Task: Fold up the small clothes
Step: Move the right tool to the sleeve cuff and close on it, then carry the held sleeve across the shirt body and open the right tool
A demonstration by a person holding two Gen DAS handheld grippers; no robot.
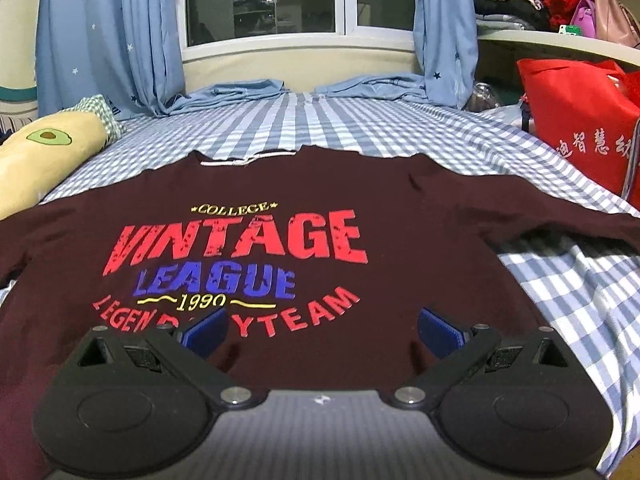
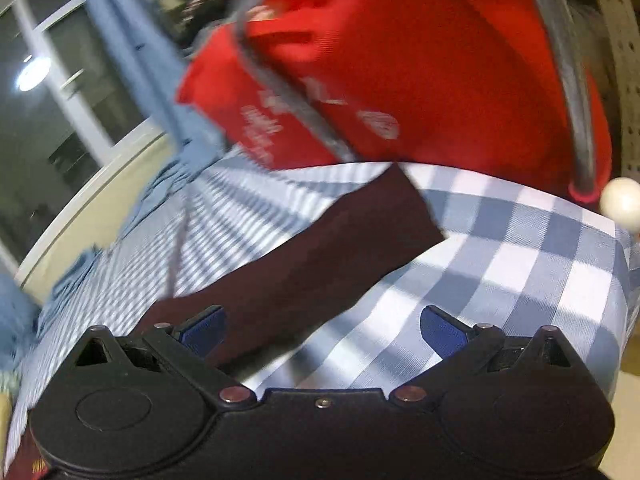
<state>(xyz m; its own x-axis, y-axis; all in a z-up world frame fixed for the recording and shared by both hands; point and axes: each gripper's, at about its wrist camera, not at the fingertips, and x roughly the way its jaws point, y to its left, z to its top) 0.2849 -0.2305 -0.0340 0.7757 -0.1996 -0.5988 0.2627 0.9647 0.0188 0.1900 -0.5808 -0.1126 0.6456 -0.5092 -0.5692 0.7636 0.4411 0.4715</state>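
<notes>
A dark maroon T-shirt (image 1: 256,200) with "VINTAGE LEAGUE" printed in red and blue lies spread flat, front up, on the blue-and-white checked bedsheet (image 1: 304,120). My left gripper (image 1: 320,330) hovers over the shirt's lower front, open, with nothing between its blue pads (image 1: 202,332). In the right wrist view, which is blurred, the shirt's right sleeve (image 2: 320,248) stretches across the sheet (image 2: 520,256). My right gripper (image 2: 322,330) is open just short of the sleeve, its left pad over the maroon cloth.
A red cloth bag (image 1: 580,120) stands at the bed's right side, close behind the sleeve (image 2: 400,60). A yellow avocado-print pillow (image 1: 44,148) lies at the left. Blue star curtains (image 1: 108,36) and a window (image 1: 260,0) are behind the bed. Cluttered shelves (image 1: 560,8) sit at the far right.
</notes>
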